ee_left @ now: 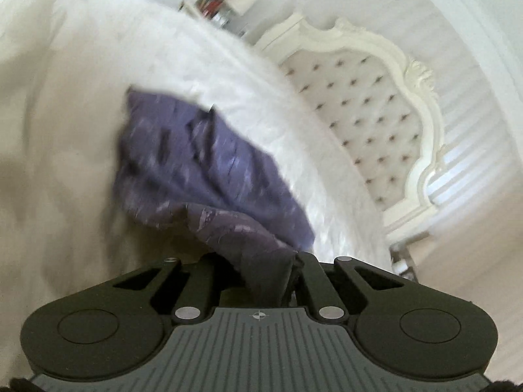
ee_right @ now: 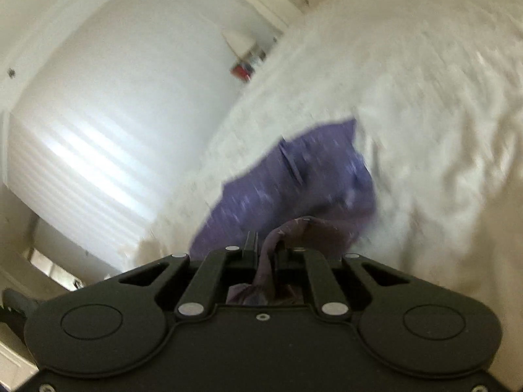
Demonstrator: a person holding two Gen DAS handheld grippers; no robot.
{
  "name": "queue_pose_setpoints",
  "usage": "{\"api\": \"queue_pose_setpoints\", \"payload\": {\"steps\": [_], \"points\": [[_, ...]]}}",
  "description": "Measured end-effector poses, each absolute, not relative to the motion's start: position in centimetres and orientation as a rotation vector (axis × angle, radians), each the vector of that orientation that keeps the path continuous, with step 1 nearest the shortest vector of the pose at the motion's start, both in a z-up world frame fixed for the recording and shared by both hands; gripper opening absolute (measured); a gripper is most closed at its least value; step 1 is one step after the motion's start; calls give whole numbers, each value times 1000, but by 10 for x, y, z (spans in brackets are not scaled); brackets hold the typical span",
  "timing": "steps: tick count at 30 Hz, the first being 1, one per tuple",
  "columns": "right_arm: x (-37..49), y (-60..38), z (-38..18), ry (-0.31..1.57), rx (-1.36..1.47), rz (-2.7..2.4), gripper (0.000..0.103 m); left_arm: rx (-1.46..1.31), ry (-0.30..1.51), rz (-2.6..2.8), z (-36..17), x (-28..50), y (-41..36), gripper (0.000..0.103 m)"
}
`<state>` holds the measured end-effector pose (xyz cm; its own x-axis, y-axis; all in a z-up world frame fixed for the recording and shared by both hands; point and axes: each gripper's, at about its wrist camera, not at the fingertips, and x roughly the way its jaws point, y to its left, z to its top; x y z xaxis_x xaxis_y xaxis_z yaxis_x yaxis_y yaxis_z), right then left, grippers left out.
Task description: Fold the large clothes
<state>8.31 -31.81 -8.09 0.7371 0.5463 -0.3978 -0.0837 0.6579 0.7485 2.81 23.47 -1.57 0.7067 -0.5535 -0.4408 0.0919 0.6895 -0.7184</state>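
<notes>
A purple garment (ee_left: 202,163) lies spread on a white furry bedcover (ee_left: 248,75), blurred in both wrist views. In the left wrist view one corner of it rises into my left gripper (ee_left: 287,261), whose jaws are shut on the bunched cloth. In the right wrist view the same purple garment (ee_right: 294,176) runs up from the bedcover (ee_right: 425,98) into my right gripper (ee_right: 266,251). Its jaws are pinched on a twisted fold, and some cloth bulges back between the finger bases.
A white carved headboard (ee_left: 376,104) with tufted buttons stands at the bed's far end. A shelf with small items (ee_left: 222,3) hangs on the wall behind. A white wall with bright window stripes (ee_right: 98,124) fills the left of the right wrist view.
</notes>
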Motion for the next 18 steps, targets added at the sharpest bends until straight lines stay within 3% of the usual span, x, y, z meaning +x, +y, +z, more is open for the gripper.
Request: {"api": "queue_pose_setpoints", "payload": {"steps": [9,18], "points": [[156,-315,-67,493,955,368,16,-776,585,-379,3,104,240,9],[274,-293,-92,502,927,265,16,-814,606,-280,-19,194,239,9]]}}
